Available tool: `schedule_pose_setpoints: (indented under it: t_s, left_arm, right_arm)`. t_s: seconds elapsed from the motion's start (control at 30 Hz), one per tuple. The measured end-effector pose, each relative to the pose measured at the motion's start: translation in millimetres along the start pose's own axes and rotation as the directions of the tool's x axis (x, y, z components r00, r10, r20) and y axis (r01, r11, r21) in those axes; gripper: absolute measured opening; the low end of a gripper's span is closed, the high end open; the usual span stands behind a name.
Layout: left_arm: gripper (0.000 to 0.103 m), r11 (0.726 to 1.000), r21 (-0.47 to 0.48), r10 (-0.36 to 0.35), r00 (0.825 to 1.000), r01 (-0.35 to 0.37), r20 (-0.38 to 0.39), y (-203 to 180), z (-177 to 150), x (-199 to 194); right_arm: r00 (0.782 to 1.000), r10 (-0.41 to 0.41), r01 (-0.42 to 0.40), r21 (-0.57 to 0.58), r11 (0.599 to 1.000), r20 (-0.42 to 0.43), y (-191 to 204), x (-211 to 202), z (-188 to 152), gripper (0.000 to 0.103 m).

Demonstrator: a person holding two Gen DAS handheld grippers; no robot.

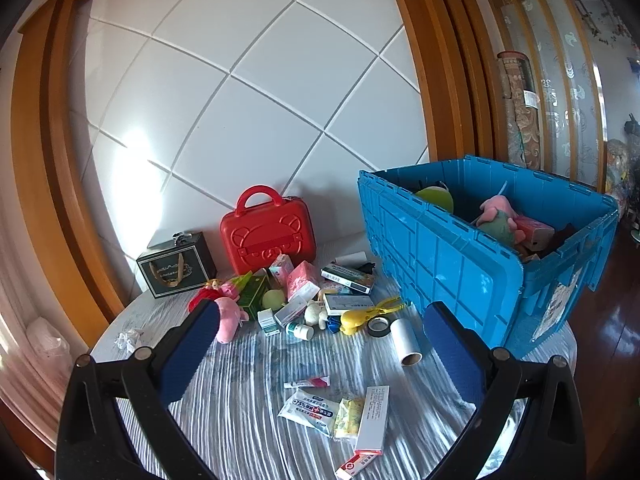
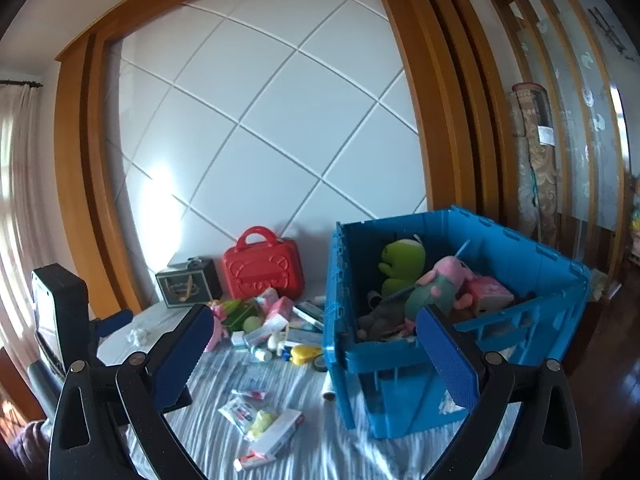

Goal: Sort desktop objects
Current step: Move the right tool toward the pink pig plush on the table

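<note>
at the far left of the right wrist view the left gripper shows as a black block with a blue finger tip, above the pale striped table cover. in the left wrist view its two blue pads stand wide apart with nothing between them, low in the frame. left of centre a dark gift box sits beside a red toy case against the white tiled wall. below them, mid frame, lies a heap of small boxes, bottles and plush toys, with a pink plush at its left edge, a yellow clip and a black tape roll at its right, then a white roll. lower centre lie a wipes pack and a long white box. the right gripper also hangs spread and empty. at right the blue crate holds a green frog plush and a pink plush toy.
</note>
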State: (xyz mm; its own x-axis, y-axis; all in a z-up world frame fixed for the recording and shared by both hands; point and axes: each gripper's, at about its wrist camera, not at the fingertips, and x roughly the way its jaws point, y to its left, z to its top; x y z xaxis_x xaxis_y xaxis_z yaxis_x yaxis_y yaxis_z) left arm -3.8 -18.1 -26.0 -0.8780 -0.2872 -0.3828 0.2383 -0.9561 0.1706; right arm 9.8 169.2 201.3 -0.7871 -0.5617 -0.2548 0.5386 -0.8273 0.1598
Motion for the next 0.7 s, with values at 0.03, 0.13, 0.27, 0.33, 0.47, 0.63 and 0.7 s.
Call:
schedule_pose_setpoints:
  t_s: [0.03,0.13,0.27,0.33,0.47,0.63,0.7]
  left_arm:
    - [0.103,1.000,-0.006,0.005,1.000,-0.005,-0.002,4.0,-0.3,2.6]
    - [0.103,1.000,-0.023,0.010,1.000,-0.011,-0.008,15.4,-2.2,11.3]
    - [0.103,1.000,-0.028,0.006,1.000,-0.007,-0.021,30.6,-4.0,28.1]
    - [0.103,1.000,-0.025,0.002,1.000,-0.002,-0.028,38.7,-3.8,37.8]
    - [0.103,1.000,-0.030,0.000,0.999,-0.001,-0.036,62.6,-3.1,59.6]
    - [0.103,1.000,-0.012,-0.010,0.998,0.009,-0.058,101.6,-2.4,95.2]
    - [0.103,1.000,-0.009,-0.008,0.998,0.008,-0.060,121.8,-1.8,110.2]
  right_arm:
    - [1.000,0.004,-0.004,-0.002,1.000,-0.001,3.0,2.4,0.2,0.103]
    - [1.000,0.001,-0.001,-0.010,1.000,-0.006,9.5,10.2,-0.5,0.103]
    - [1.000,-0.010,0.010,-0.005,1.000,-0.025,18.4,27.1,-2.6,0.103]
    - [0.999,-0.022,0.022,-0.011,1.000,-0.029,24.6,36.4,-2.9,0.103]
    - [0.999,-0.015,0.015,-0.008,1.000,-0.040,43.9,60.7,-0.7,0.103]
    - [0.998,-0.002,0.001,-0.021,1.000,-0.068,84.4,104.9,-4.6,0.103]
    - [0.996,0.009,-0.012,-0.031,0.999,-0.085,103.1,127.1,-1.6,0.103]
